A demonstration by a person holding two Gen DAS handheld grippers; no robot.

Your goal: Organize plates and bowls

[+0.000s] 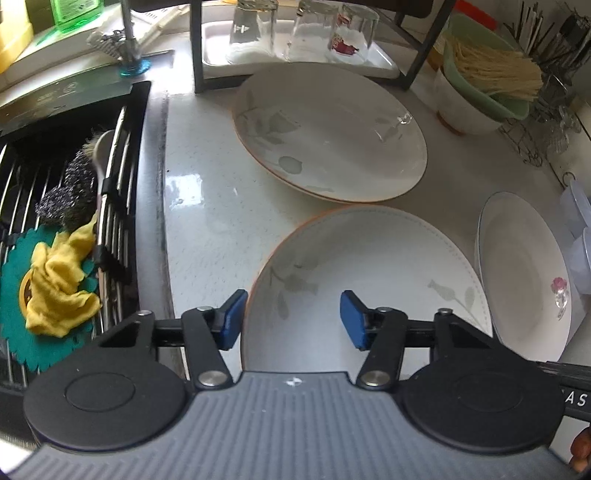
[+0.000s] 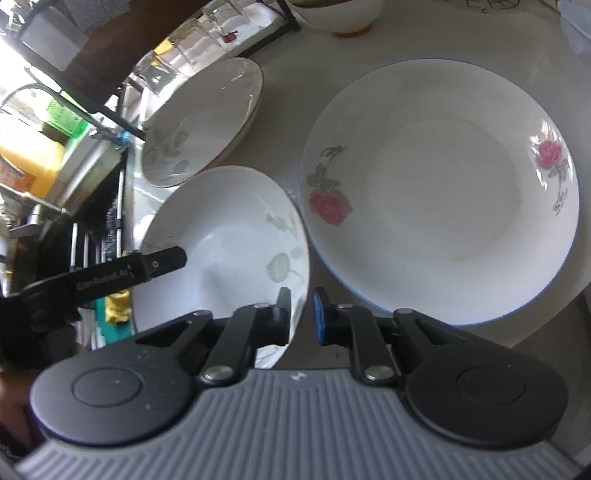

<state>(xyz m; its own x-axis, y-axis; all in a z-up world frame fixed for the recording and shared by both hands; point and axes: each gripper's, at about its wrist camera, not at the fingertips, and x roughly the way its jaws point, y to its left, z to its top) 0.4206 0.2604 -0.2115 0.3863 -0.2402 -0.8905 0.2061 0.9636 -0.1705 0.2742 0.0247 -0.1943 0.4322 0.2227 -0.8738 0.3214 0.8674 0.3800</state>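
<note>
Three plates lie on the pale counter (image 1: 207, 221). The near leaf-patterned plate (image 1: 369, 266) (image 2: 221, 240) has an orange rim. My left gripper (image 1: 293, 319) is open and straddles its left rim, with the blue pads clear of the rim on either side. My right gripper (image 2: 301, 314) is shut on the same plate's right rim, and the thin edge sits between its pads. One left gripper finger (image 2: 162, 262) shows over the plate in the right wrist view. A second leaf plate (image 1: 332, 136) (image 2: 199, 122) lies behind. A rose-patterned plate (image 1: 524, 280) (image 2: 443, 192) lies to the right.
A sink rack (image 1: 122, 177) at the left holds a yellow cloth (image 1: 59, 291) and a scourer. Upturned glasses (image 1: 255, 33) stand on a white tray under a dark frame at the back. A green bowl (image 1: 491, 99) sits in a white bowl at the back right, beside a cutlery rack.
</note>
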